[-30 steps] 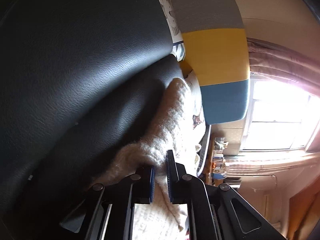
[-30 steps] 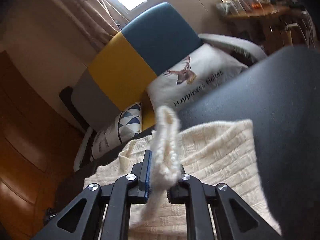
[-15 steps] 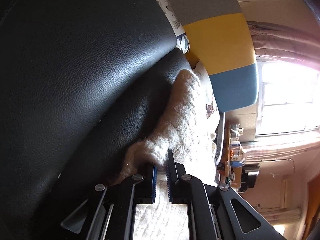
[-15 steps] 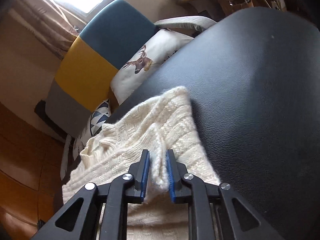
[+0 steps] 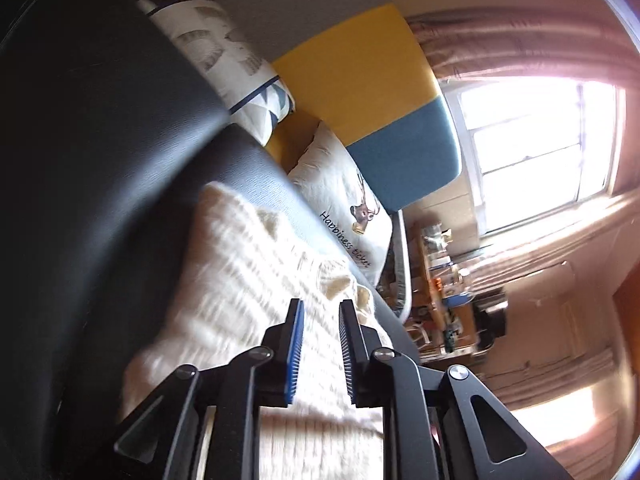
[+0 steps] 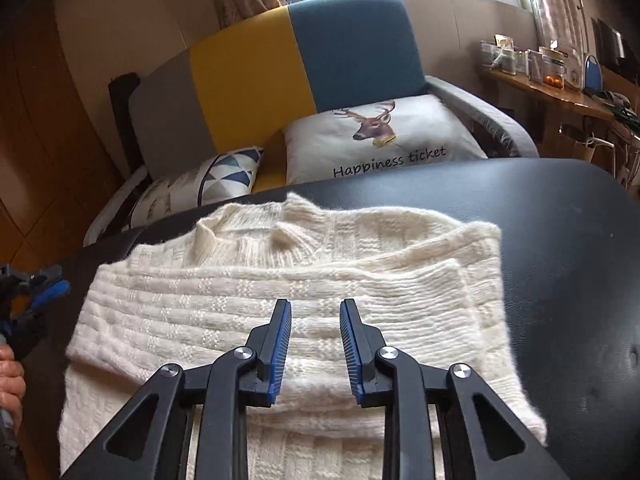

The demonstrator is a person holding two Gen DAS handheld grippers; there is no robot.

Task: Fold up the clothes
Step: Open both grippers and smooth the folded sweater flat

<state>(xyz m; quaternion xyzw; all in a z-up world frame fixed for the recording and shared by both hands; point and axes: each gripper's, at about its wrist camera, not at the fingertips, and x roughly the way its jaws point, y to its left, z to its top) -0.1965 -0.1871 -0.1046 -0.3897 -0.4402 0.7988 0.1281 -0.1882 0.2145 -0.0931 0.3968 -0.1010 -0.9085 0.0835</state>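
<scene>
- The cream knit sweater (image 6: 288,304) lies folded on the black table (image 6: 560,248), its sleeve laid across the body.
- Right hand-held gripper (image 6: 315,312) hovers just above the knit — fingers apart, gripping nothing.
- Left hand-held gripper (image 5: 320,312) — likewise parted and empty over the sweater (image 5: 240,264).

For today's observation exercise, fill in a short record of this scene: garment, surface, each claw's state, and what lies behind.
garment: cream knit sweater, lying flat with a layer folded across it
surface: black padded top
left claw: open, empty, above the sweater
right claw: open, empty, above the fold
behind: deer cushion on a grey, yellow and blue sofa
</scene>
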